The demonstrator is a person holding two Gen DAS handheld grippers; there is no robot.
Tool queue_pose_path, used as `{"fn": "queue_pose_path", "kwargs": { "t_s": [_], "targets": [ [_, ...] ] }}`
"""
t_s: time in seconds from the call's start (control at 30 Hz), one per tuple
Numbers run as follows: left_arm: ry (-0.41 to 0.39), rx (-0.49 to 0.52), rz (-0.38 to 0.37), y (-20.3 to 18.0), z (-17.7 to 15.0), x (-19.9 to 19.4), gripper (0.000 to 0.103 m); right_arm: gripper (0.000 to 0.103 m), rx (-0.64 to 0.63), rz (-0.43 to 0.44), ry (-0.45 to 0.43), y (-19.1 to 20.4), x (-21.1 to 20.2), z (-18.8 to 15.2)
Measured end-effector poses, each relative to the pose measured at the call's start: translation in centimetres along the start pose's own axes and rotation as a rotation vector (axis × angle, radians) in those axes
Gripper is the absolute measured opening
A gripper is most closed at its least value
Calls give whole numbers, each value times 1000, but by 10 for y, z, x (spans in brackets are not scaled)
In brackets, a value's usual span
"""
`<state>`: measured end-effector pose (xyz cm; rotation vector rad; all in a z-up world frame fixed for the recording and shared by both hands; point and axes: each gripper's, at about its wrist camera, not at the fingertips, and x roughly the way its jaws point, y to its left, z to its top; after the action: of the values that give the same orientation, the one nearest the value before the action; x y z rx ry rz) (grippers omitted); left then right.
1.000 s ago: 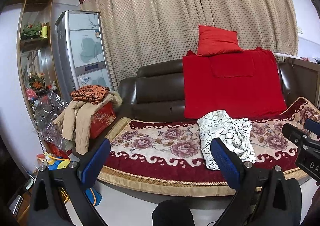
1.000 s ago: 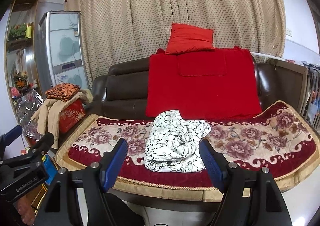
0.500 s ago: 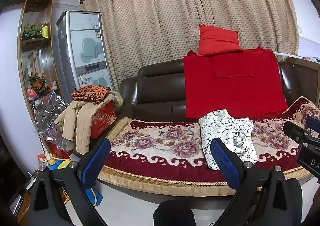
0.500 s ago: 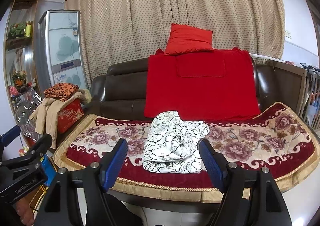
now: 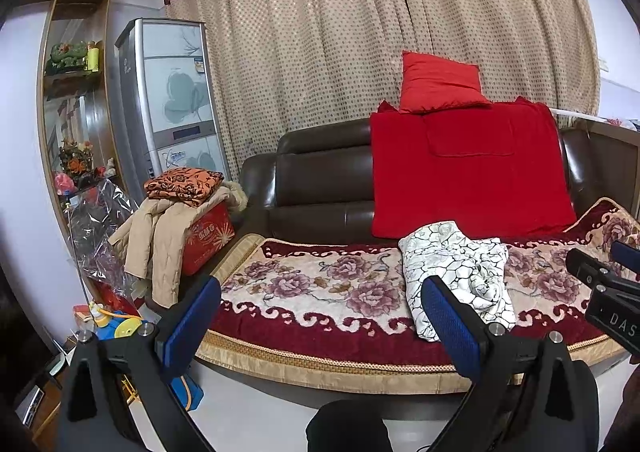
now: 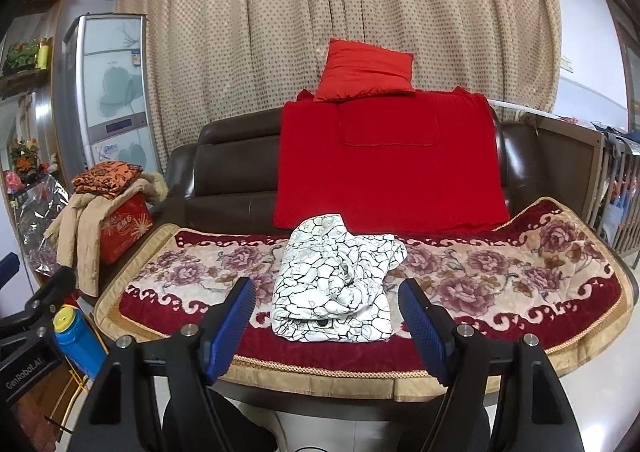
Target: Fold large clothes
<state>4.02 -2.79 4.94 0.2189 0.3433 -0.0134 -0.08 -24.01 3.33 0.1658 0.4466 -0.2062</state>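
Left wrist view: your left gripper (image 5: pixel 320 326) is spread wide, nothing between the pads, held back off the sofa's front edge and aimed level at the seat. The white patterned garment (image 5: pixel 456 276) sits to its right on the floral sofa cover (image 5: pixel 320 284), bunched on the right side, flatter on the left. Your right gripper (image 5: pixel 608 288) pokes in at the frame's right edge; can't tell its spread here. Right wrist view: right gripper (image 6: pixel 326 328) also wide and empty, centred on the garment (image 6: pixel 336 292), clear of it. Compact bundle with a rumpled top: that fits a rough fold needing tidying or a heap awaiting folding. Can't settle which.
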Motion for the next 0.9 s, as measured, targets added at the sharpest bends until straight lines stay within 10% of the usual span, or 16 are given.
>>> {"fn": "queue_pose_path", "kwargs": {
  "t_s": [0.9],
  "targets": [
    [38,30,-49,-53,23,43,100,77,78,0,67,-36,64,4]
  ]
}}
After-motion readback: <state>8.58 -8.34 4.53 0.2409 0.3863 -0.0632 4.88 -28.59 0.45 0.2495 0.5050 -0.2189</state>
